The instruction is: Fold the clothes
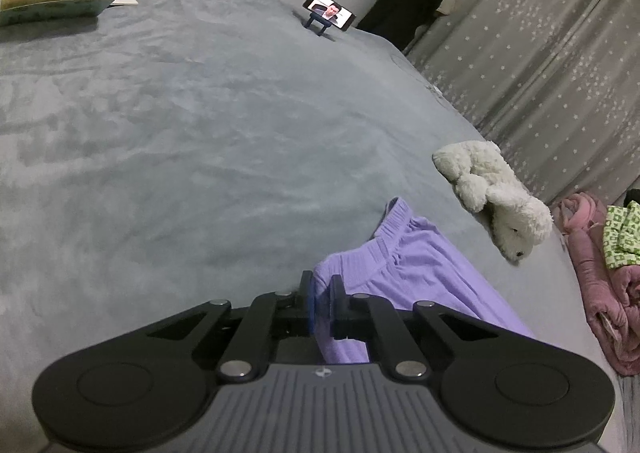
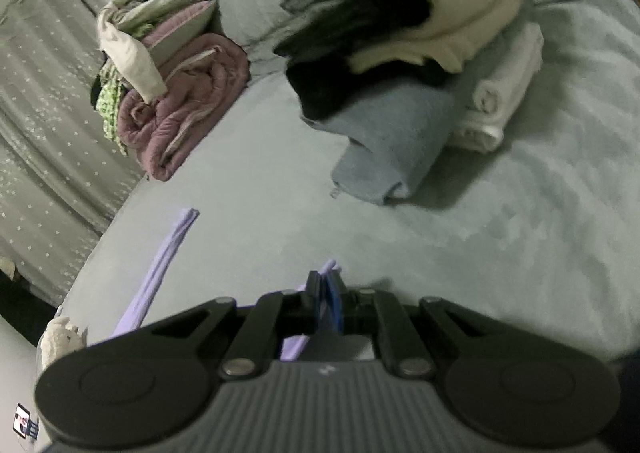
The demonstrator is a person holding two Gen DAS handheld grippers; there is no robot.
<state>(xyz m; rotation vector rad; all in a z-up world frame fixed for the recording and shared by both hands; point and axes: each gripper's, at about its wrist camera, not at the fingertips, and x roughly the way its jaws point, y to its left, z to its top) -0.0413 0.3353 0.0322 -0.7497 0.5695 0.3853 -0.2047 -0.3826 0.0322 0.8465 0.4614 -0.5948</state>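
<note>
The bed (image 1: 160,133) carries a wide bare expanse of grey cover ahead and left of the left tongs (image 1: 322,289). Its right edge runs past the white plush toy (image 1: 492,197) toward the star-patterned curtain (image 1: 540,65). A phone on a stand (image 1: 329,11) sits near the far edge.

The lavender garment (image 1: 412,277) lies at the near right part of the bed. The left tongs are clenched on its waistband end. The right tongs (image 2: 326,301) are clenched on another lavender edge, with a strip trailing left. A stack of folded clothes (image 2: 400,93) lies ahead, well apart; a pink quilt roll (image 2: 180,105) sits far left.
</note>
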